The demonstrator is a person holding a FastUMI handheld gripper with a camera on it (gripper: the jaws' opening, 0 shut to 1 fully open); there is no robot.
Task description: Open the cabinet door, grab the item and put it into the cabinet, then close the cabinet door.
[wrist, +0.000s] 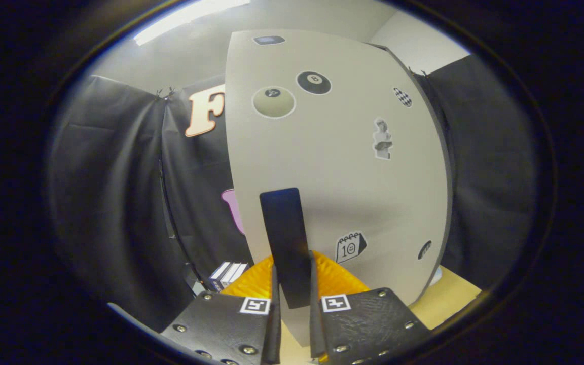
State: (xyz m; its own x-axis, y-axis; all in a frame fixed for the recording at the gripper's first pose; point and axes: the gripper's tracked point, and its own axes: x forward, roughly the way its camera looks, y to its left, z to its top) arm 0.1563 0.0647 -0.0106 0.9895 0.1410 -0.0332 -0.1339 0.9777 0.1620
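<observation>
The hand-held gripper (294,304) sits low in the centre of the frame, its two fingers drawn in tight on the dark, flat cabinet handle (286,243), which stands upright between them; both fingers look pressed against its sides, so call it a firm pinch on the handle. That handle is mounted on the pale cabinet door (337,167), which fills the middle of the frame and carries a scatter of stickers, among them an eight-ball sticker (314,82) toward the top and a small calendar sticker (351,247) just right of the handle. Whether the door is swung partly out or only just cracked, I cannot tell for sure, though its left edge stands clear against the black cloth wall (119,192) behind it. Down low, just beyond the fingertips, a ribbed orange object (340,279) peeks out either side of the handle, touching or just beside the door's foot; possibly the item to stow, but it is too hidden to say. The light wooden surface (449,299) shows at lower right. By my reading, we are on the door-handling step; the cabinet's inside cannot be seen, so whether stowing is done stays unknown.
</observation>
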